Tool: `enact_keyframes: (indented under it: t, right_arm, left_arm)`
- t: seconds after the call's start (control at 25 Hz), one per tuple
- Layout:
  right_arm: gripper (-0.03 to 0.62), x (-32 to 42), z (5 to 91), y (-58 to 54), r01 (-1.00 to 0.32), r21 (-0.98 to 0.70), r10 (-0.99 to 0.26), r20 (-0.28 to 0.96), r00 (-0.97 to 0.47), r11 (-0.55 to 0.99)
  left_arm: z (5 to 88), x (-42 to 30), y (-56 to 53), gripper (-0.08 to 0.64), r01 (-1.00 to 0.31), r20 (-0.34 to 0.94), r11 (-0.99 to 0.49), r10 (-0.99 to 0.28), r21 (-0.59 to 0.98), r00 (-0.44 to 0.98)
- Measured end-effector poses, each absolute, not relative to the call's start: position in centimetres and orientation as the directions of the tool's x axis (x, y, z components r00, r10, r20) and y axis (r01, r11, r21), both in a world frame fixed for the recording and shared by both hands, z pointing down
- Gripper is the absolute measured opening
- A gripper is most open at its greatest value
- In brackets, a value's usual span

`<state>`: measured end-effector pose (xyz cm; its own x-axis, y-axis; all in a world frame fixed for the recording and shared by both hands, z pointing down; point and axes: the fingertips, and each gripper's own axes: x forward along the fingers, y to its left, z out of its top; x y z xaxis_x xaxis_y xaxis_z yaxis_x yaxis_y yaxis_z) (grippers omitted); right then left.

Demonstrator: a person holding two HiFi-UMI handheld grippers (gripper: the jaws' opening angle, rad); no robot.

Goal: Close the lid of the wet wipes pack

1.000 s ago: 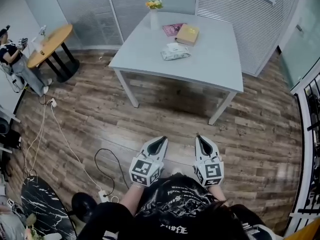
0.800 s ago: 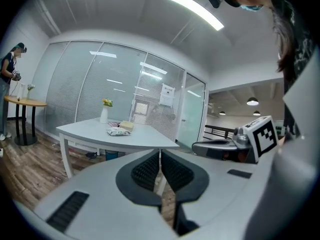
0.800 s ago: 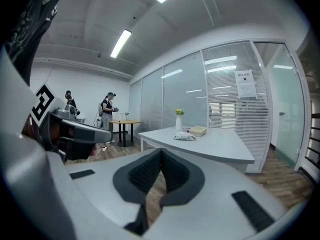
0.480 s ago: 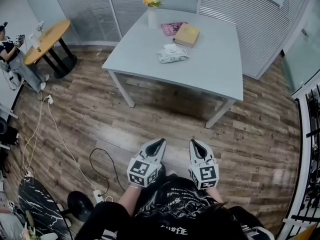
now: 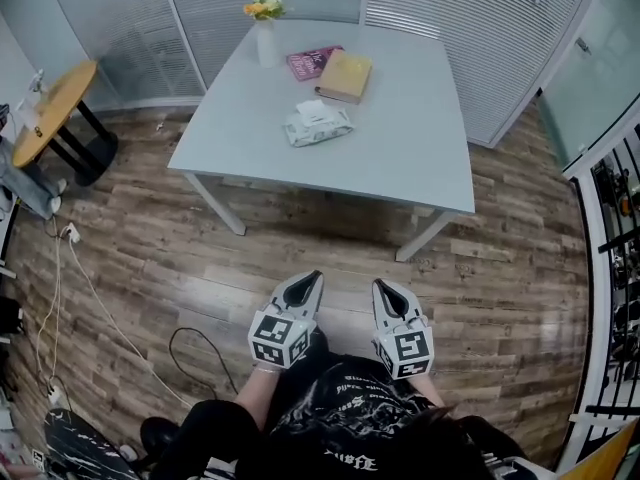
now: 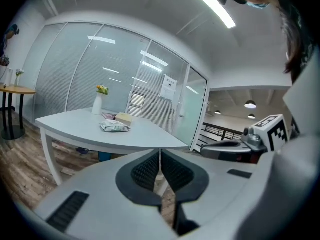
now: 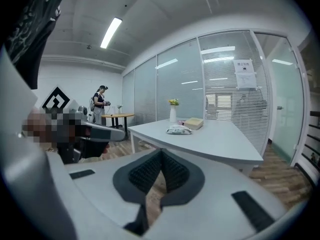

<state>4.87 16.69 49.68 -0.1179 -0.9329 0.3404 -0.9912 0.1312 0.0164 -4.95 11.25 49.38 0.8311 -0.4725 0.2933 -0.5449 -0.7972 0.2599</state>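
right, nearest to me the left hand-held gripper and the right hand-held gripper sit side by side low in the head view, just beyond my dark printed shirt, which cuts off my arms. in the left gripper view the left hand-held gripper has its ribbed pads pressed together with nothing between them. the right gripper view shows the same for the right hand-held gripper: closed and empty. both hang over the wooden floor, well short of the table. a black cable loops on the boards to my left.

further out, the wet wipes pack lies flat on the table, towards its far left part and well apart from both grippers. it also shows in the left gripper view and the right gripper view. it's too small in every view for me to tell whether its top is open or shut. just behind it lies a tan book, beside that a pink booklet, and at the far edge a white vase of flowers.

off to the left a round wooden table is partly cut off by the frame. a person stands by it in the right gripper view, too distant to make out more.
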Motion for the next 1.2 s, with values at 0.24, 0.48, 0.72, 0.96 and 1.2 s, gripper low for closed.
enact_keyframes:
  t: [0.24, 0.48, 0.72, 0.96, 1.2]
  right_arm:
    - [-0.002, 5.7, 49.7, 10.2, -0.996, 0.023, -0.929, 0.362, -0.075, 0.090]
    - [-0.002, 5.4, 49.9, 2.6, -0.997, -0.034, -0.924, 0.375, -0.073, 0.065]
    - [-0.002, 4.3, 50.4, -2.5, -0.997, -0.058, -0.921, 0.383, -0.067, 0.049]
    - [-0.002, 4.1, 50.9, -5.2, -0.995, -0.092, -0.912, 0.403, -0.083, 0.050]
    - [-0.002, 6.1, 50.4, -9.5, -0.993, -0.061, -0.907, 0.405, -0.113, 0.097]
  left_arm:
    - [49.1, -4.0, 2.7, 0.014, -0.519, 0.281, -0.814, -0.450, 0.262, 0.848]
    - [48.3, -4.0, -5.0, 0.014, -0.485, 0.276, -0.842, -0.420, 0.237, 0.864]
    - [48.3, -5.4, -10.4, 0.014, -0.501, 0.284, -0.834, -0.435, 0.232, 0.854]
    - [48.6, -4.7, -12.3, 0.014, -0.482, 0.295, -0.846, -0.411, 0.230, 0.863]
    - [49.2, -3.8, -15.5, 0.015, -0.543, 0.302, -0.797, -0.467, 0.263, 0.831]
